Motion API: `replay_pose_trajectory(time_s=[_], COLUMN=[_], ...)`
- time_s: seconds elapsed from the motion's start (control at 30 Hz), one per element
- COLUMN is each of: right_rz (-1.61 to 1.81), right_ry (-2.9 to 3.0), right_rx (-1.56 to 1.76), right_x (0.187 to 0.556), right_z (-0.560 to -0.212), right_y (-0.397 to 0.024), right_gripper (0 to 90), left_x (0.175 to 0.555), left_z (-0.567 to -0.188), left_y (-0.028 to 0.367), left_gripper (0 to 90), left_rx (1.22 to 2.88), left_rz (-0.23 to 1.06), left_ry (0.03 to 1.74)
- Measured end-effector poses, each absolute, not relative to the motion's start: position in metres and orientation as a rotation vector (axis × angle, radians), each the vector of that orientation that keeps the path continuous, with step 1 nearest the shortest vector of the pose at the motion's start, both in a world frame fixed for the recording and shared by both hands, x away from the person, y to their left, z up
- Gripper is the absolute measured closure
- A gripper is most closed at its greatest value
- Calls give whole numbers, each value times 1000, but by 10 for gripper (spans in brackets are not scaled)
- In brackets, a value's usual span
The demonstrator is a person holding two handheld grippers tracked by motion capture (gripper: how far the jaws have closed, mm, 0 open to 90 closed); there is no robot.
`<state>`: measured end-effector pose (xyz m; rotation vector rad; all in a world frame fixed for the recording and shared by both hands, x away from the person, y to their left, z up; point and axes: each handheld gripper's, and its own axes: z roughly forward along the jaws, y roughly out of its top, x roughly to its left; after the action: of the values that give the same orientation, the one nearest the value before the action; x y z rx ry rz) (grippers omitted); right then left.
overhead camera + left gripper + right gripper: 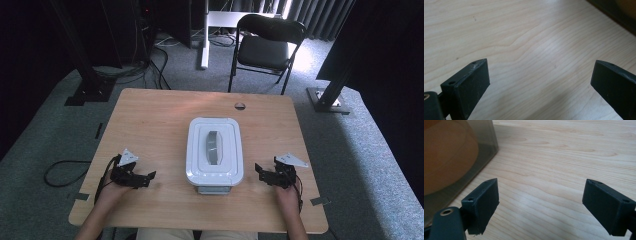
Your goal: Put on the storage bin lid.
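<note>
1. A white lidded container (215,151) with a grey handle (213,147) on its lid sits near the middle of the wooden desk (155,120), toward the person's side
2. The left gripper (148,178) rests on the desk to the container's left, well apart from it, its fingers (470,85) spread wide with bare wood between them
3. The right gripper (259,171) rests just beside the container's right edge, fingers (482,203) parted and holding nothing
4. In the right gripper view the container's translucent wall (454,162) shows something orange inside
5. A black folding chair (267,45) stands beyond the desk
</note>
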<state>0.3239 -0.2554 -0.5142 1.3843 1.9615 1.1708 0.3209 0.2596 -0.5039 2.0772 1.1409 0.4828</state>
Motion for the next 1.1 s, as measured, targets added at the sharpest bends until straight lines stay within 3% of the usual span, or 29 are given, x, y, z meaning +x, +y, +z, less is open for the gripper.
replay_pose_trajectory(time_s=[1.1], right_rz=[1059], right_ry=[1861], right_rx=[1479], right_x=[285], right_z=[-521], right_y=[-298], right_gripper=[134], left_x=[287], left_z=[-521], left_y=[306], left_gripper=[27], left_rx=[2003], left_rz=[491], left_ry=[1322])
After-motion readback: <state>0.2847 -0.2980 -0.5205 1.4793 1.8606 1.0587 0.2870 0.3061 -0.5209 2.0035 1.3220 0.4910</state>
